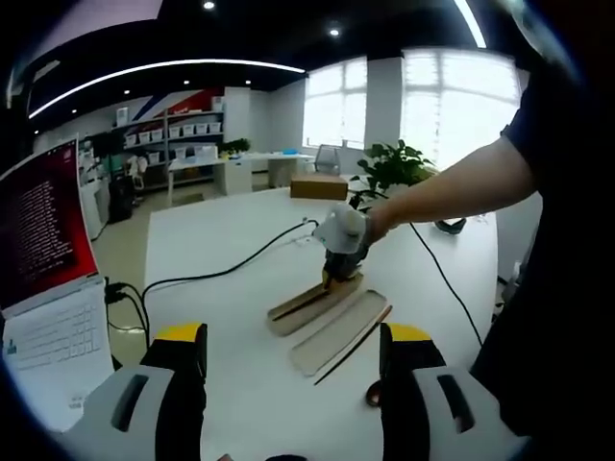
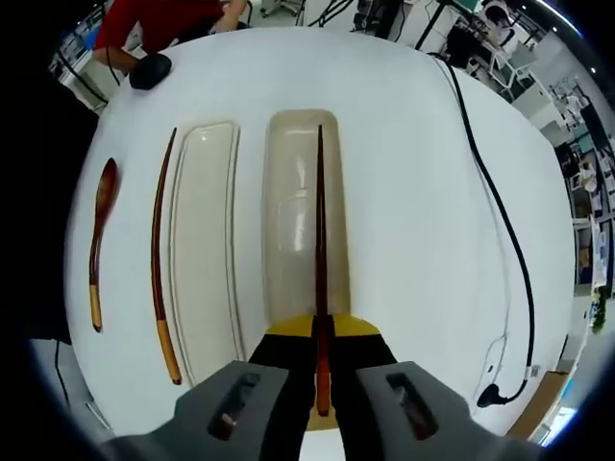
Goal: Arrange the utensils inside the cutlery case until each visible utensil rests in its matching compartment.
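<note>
In the right gripper view my right gripper is shut on a dark wooden chopstick. The chopstick runs lengthwise over the beige case half. Left of that half lies the paler second half. A second chopstick rests on the table along its left side, and a wooden spoon lies further left. In the left gripper view my left gripper is open and holds nothing, well short of the two case halves. The right gripper, in a gloved hand, hovers over them.
An open laptop stands at the table's left edge. A black cable crosses the white table. A cardboard box and a plant sit at the far end. A black object lies near a person in red.
</note>
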The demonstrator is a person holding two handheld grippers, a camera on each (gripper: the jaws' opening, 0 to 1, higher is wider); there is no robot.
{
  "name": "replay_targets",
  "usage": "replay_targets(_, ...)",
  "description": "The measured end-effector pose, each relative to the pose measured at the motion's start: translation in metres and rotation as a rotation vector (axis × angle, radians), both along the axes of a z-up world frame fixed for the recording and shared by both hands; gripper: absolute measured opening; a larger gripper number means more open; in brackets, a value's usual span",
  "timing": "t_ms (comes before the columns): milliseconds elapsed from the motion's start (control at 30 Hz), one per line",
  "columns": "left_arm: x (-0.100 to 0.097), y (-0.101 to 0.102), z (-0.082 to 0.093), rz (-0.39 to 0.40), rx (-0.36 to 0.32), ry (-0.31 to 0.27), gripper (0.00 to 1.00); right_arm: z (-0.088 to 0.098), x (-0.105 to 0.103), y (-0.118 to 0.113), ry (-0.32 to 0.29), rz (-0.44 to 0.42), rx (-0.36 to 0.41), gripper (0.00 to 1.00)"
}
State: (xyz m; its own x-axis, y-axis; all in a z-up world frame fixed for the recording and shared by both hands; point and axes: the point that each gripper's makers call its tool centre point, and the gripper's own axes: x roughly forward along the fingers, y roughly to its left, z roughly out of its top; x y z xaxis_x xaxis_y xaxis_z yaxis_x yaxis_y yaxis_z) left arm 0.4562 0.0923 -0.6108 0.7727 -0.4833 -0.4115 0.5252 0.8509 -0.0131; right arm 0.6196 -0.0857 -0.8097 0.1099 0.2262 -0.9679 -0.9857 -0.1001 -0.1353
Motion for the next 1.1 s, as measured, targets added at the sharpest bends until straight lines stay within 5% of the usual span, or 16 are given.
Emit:
replay_targets(533, 0.004, -0.003, 0.021, -0.034, 0.034, -0.041, 0.74, 0.033, -0.011, 0.000, -0.068, -0.040, 0.071, 0.11)
replay_targets(833, -0.005, -0.014, 0.027, -0.068, 0.039, -0.064, 0.74, 0.038, -0.028, -0.017, -0.068, -0.070, 0.070, 0.14)
replay_targets(1100, -0.009, -0.005, 0.030, -0.047, 0.038, -0.077, 0.74, 0.043, -0.035, -0.017, -0.078, -0.081, 0.096, 0.16)
